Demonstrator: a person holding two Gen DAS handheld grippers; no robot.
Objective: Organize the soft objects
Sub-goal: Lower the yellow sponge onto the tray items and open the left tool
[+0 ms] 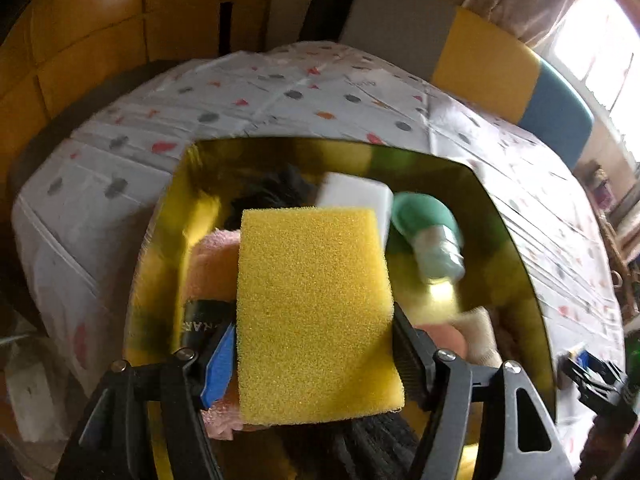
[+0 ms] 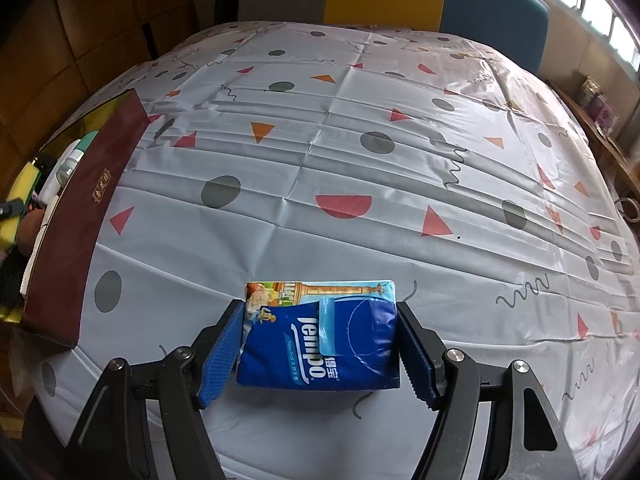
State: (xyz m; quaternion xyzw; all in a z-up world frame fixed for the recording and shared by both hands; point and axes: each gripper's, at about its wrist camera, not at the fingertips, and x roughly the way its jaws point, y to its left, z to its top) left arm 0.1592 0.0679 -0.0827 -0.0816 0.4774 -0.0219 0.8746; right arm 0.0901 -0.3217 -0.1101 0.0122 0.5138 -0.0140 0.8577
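Note:
My left gripper (image 1: pixel 316 356) is shut on a yellow sponge (image 1: pixel 316 312) and holds it above the gold-lined box (image 1: pixel 508 216). In the box lie a pink towel (image 1: pixel 208 264), a white block (image 1: pixel 356 196), a green-capped bottle (image 1: pixel 432 236), dark cloth (image 1: pixel 276 192) and a beige soft item (image 1: pixel 480 336). My right gripper (image 2: pixel 318 344) has its blue pads on both sides of a blue Tempo tissue pack (image 2: pixel 320 336) that rests on the patterned tablecloth (image 2: pixel 360 160). The box (image 2: pixel 80 216) shows at the left in the right wrist view, with the sponge (image 2: pixel 20 196) over it.
The box has a dark red outer wall. Yellow, blue and grey chairs (image 2: pixel 492 4) stand at the table's far edge. A window (image 1: pixel 600 40) is at the right. Shelves with small items (image 2: pixel 600 100) line the right side.

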